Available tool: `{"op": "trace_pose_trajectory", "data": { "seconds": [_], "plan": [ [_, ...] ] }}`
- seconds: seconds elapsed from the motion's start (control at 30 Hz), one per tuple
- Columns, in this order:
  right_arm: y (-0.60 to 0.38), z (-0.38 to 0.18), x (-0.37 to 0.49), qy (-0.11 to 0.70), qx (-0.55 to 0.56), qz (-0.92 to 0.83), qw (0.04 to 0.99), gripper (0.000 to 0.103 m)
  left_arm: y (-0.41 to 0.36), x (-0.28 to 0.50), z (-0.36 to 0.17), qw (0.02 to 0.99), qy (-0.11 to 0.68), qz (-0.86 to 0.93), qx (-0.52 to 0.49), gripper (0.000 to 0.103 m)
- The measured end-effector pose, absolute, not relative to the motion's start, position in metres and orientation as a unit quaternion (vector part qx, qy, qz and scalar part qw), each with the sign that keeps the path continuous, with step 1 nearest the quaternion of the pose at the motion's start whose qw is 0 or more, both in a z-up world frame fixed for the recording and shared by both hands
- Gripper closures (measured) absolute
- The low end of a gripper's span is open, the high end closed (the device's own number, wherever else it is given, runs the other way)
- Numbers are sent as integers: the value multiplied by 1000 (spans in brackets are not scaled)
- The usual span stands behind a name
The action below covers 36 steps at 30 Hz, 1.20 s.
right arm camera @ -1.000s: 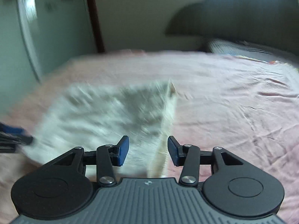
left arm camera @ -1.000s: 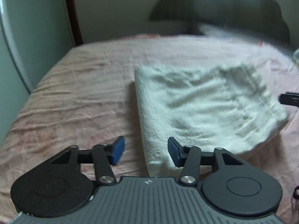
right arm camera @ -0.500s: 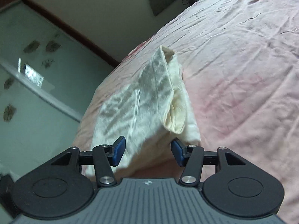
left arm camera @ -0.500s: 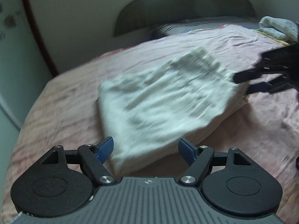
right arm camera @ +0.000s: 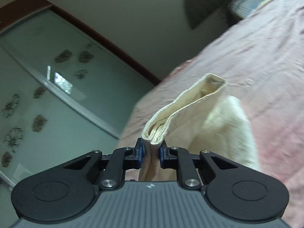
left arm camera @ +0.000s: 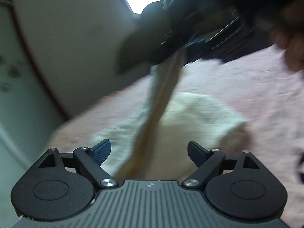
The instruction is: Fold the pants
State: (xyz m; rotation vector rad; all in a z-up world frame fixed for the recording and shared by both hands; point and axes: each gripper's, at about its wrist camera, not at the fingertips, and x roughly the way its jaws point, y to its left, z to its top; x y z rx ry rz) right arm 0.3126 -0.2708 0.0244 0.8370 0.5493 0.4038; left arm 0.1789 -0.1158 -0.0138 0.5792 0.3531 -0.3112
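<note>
— Pink bedsheet (right arm camera: 266, 43) all round, frosted wardrobe door (right arm camera: 38, 79) with flower prints behind; where are the pants?

— Cream pants (right arm camera: 224, 133), already doubled into a thick bundle. One stacked edge is raised off the bed, the rest hangs down and trails onto the sheet.

— Who has them?

— Right gripper (right arm camera: 151, 152) is clamped on that layered edge; several plies show pinched between its blue pads. From the left wrist view the same tool appears up high, with a strip of cloth running down from it to the heap on the bed.

— And the left gripper (left arm camera: 149, 153)?

— Spread wide, grasping nothing. It sits low, right by the lower part of the fabric, which is blurred in its view.

— So how far along?

— My guess is late: the layers suggest earlier folds are made. What remains, I'd say, is a last fold or laying the bundle flat and smoothing it, with the left taking the hanging end. Nothing lies neatly finished yet

— Anything else nearby?

— Dark headboard (right arm camera: 205, 5) and a checked pillow (right arm camera: 252, 1) at the far end
</note>
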Motion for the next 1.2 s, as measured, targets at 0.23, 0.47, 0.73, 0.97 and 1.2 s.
{"op": "trace_pose_trajectory", "data": {
  "seconds": [0.23,0.47,0.73,0.97,1.2],
  "plan": [
    [-286,-8,311,273,432,174,842,87,-38,229,-30,930,289,-60,218,10],
    [-294,-24,305,274,444,164,837,87,9,243,-31,936,328,-63,113,15],
    [-289,-43,308,325,400,129,847,67,4,230,-29,932,342,-96,69,49],
    [-282,-52,321,346,383,115,849,79,3,231,-33,927,352,-104,76,57],
    [-274,-6,314,289,331,150,886,83,1,224,-26,929,344,-93,102,61]
  ]
}}
